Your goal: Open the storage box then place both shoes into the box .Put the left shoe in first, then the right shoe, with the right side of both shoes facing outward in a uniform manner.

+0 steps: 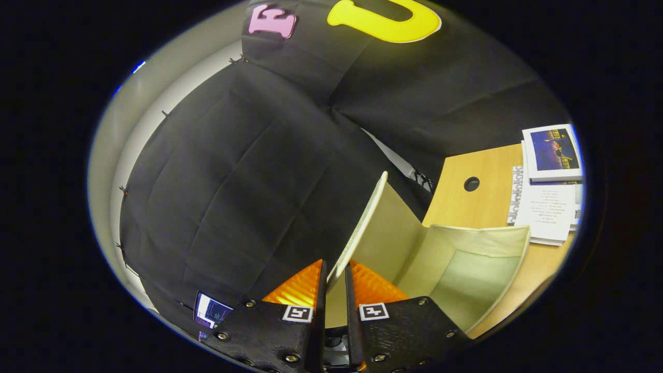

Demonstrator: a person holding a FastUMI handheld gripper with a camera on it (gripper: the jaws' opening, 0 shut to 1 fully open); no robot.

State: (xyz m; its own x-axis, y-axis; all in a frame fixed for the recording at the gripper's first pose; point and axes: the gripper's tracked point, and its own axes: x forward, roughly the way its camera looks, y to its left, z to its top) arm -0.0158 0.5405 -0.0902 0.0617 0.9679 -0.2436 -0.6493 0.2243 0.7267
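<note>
Starting at the left, behind the black cloth wall, a small lit screen (pixel 210 312) glows low down just beside your gripper (pixel 335 274); it plays no part in the job. The jaws are together on the thin cream lid flap (pixel 362 223) of the pale fabric storage box (pixel 479 243), with the flap's edge pinched between them and the flap raised on edge. To the right of the flap the box stands open on the light wooden desk (pixel 466 199), and no shoe shows inside it.

The grip looks shallow, right on the flap's edge. If you swing too fast or twist, the flap could slip free and drop back over the opening. The box walls look soft, so pulling hard may drag or tip the whole box across the desk.

Furthest right, 1 stack of white printed booklets (pixel 549 191) lies near the box's far corner. A shoved box could knock it.
</note>
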